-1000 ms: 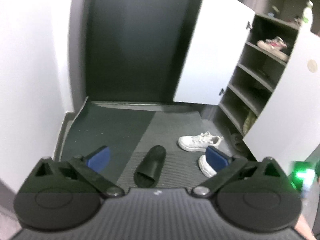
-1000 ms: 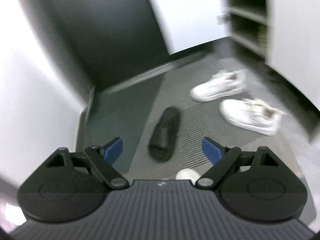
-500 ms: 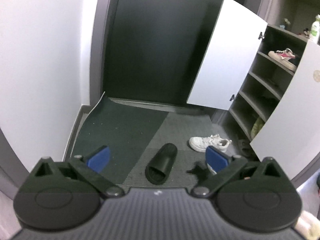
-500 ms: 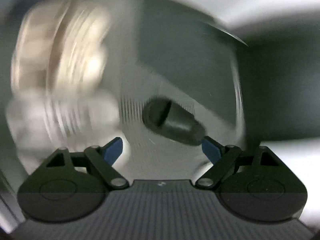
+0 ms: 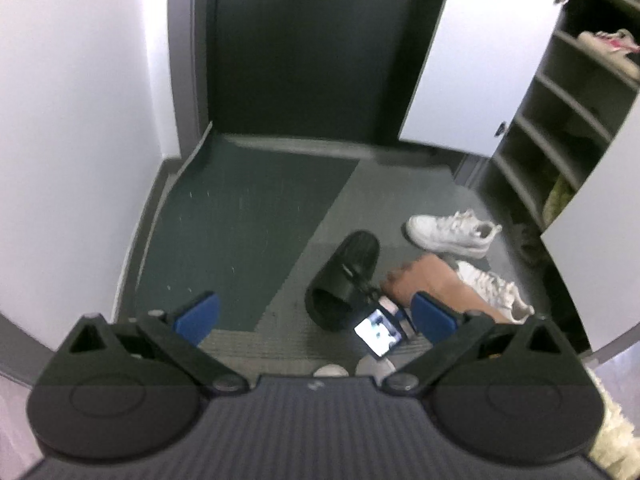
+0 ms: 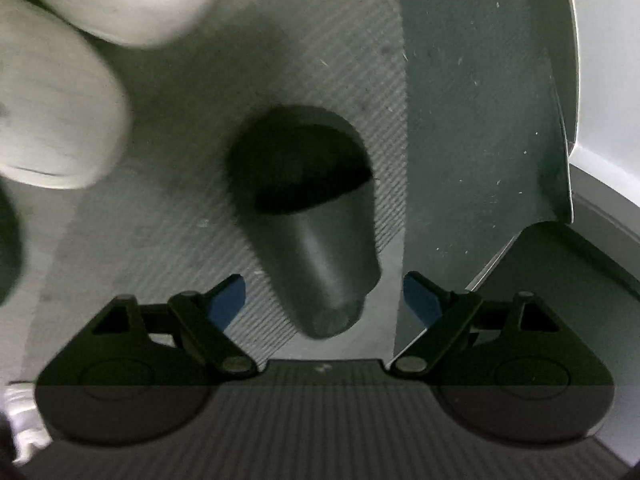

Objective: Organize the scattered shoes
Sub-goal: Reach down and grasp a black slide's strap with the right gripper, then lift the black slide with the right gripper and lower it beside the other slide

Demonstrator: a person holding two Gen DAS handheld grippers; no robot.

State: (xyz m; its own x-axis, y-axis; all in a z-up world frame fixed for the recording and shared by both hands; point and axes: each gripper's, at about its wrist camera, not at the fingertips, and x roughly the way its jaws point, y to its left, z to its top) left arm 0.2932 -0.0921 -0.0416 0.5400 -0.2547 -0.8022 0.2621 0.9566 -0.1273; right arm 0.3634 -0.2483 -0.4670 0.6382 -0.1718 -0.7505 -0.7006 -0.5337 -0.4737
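Right tongs (image 6: 322, 298) are seen spread wide and empty, their blue pads flanking the toe of a black slipper (image 6: 308, 216) that lies on the ribbed mat (image 6: 168, 216) just ahead, neither pad touching it; two white shoe toes (image 6: 60, 112) are seen further ahead to the left. Left tongs (image 5: 316, 312) are likewise held wide apart with nothing gripped, the same black slipper lying ahead between the pads, two white sneakers (image 5: 452, 230) ahead to the right near an open shoe cabinet (image 5: 568, 128), and a forearm (image 5: 436, 284) reaching in by the right pad
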